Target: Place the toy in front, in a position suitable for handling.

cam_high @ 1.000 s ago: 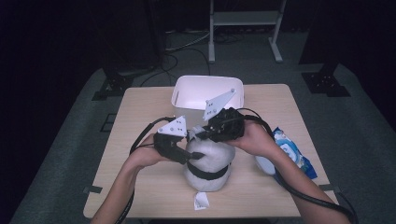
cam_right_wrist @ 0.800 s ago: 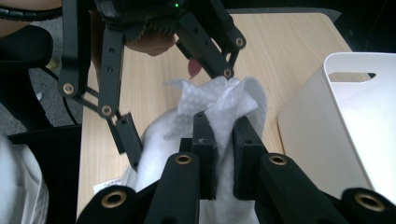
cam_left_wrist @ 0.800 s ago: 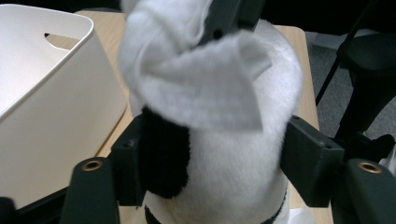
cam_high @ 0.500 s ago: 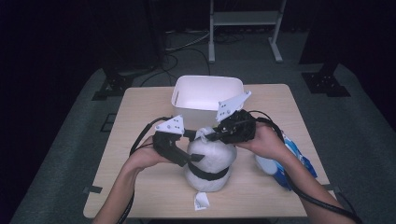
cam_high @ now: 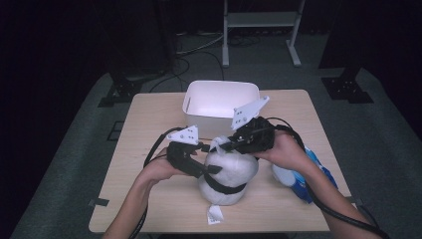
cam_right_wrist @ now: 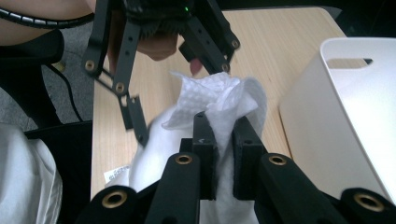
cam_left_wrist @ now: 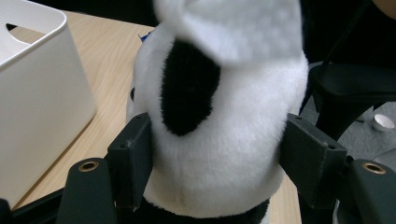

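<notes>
A black-and-white panda plush (cam_high: 226, 172) sits near the front of the wooden table (cam_high: 149, 124). My left gripper (cam_high: 209, 167) reaches it from the left. In the left gripper view its jaws have just been closing, and both pads (cam_left_wrist: 133, 163) press into the plush's (cam_left_wrist: 224, 116) soft sides. My right gripper (cam_high: 224, 145) comes from the right, shut on a crumpled white wipe (cam_high: 217, 144) at the plush's top. In the right gripper view the wipe (cam_right_wrist: 219, 95) bunches up between the jaws of my right gripper (cam_right_wrist: 224, 135), with the left gripper (cam_right_wrist: 140, 93) beyond it.
A white plastic bin (cam_high: 221, 83) stands just behind the plush, close to both grippers (cam_left_wrist: 37, 93) (cam_right_wrist: 345, 116). A blue-and-white packet (cam_high: 318, 174) lies at the table's right edge. A small white tag (cam_high: 215, 215) lies on the table in front of the plush.
My right gripper with the wipe has shifted slightly to the right over the plush's top. The left hand has stayed at the plush's left side.
</notes>
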`<move>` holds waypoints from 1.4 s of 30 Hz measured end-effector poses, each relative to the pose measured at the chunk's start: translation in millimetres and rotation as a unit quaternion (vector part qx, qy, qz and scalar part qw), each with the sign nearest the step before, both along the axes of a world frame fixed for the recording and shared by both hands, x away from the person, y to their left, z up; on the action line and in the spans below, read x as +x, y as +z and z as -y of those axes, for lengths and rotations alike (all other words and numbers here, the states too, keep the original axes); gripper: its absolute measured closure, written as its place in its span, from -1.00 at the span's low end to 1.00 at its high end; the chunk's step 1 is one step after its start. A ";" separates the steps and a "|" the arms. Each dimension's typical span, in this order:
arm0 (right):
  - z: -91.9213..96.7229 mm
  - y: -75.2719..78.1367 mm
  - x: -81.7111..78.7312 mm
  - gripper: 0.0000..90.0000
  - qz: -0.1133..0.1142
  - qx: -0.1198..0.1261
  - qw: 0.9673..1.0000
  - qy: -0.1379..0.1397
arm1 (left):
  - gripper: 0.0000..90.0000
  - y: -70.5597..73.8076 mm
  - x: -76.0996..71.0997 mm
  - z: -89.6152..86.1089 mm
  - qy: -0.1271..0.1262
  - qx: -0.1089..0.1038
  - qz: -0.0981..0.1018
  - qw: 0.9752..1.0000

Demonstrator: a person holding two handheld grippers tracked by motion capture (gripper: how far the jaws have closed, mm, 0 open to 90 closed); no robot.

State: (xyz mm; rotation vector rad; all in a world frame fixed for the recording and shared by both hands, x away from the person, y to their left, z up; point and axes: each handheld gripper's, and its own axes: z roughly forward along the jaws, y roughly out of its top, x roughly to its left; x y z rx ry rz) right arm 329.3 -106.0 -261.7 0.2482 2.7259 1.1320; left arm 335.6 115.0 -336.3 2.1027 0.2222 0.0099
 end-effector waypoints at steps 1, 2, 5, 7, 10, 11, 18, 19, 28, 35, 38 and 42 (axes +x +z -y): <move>-4.5 -0.1 0.2 0.82 0.003 -0.002 1.000 0.001 | -0.32 0.8 -0.4 -0.1 0.003 0.006 0.000 1.000; -4.5 -0.1 0.2 0.82 0.003 -0.002 1.000 0.001 | -0.32 0.8 -0.4 -0.1 0.003 0.006 0.000 1.000; -9.6 0.8 1.2 0.82 0.006 -0.007 1.000 0.003 | -0.32 -0.2 1.1 -5.2 0.006 0.004 -0.003 1.000; -8.7 1.5 1.0 0.82 0.005 -0.008 1.000 -0.001 | -0.31 -0.3 1.1 -5.4 0.007 0.003 -0.003 1.000; 2.1 2.8 1.7 0.82 0.008 -0.003 1.000 -0.011 | -0.27 0.1 1.1 -5.1 0.008 0.004 0.001 1.000; 6.0 2.2 1.5 0.82 0.006 0.000 1.000 -0.015 | -0.26 0.1 1.0 -4.9 0.008 0.004 0.003 1.000; 37.3 -1.7 -1.9 0.82 -0.002 0.029 0.999 -0.037 | -0.23 1.4 1.5 -4.8 0.011 0.009 0.004 1.000; 40.6 -2.6 -2.7 0.82 -0.003 0.031 0.999 -0.040 | -0.23 1.3 1.5 -5.0 0.012 0.008 0.003 1.000; 78.1 -23.9 -3.9 0.82 -0.025 0.049 0.996 -0.076 | -0.23 -0.3 4.2 -8.4 0.015 0.003 -0.003 1.000; 88.5 -29.3 -3.7 0.82 -0.031 0.043 0.995 -0.088 | -0.23 0.4 3.8 -6.7 0.013 0.005 -0.001 1.000; 86.1 -25.7 -3.5 0.82 -0.026 0.044 0.995 -0.086 | -0.23 0.8 3.6 -5.3 0.012 0.005 -0.001 1.000; 77.4 -17.8 -2.8 0.82 -0.022 0.043 0.996 -0.074 | -0.23 1.9 3.3 -2.4 0.010 0.007 0.002 1.000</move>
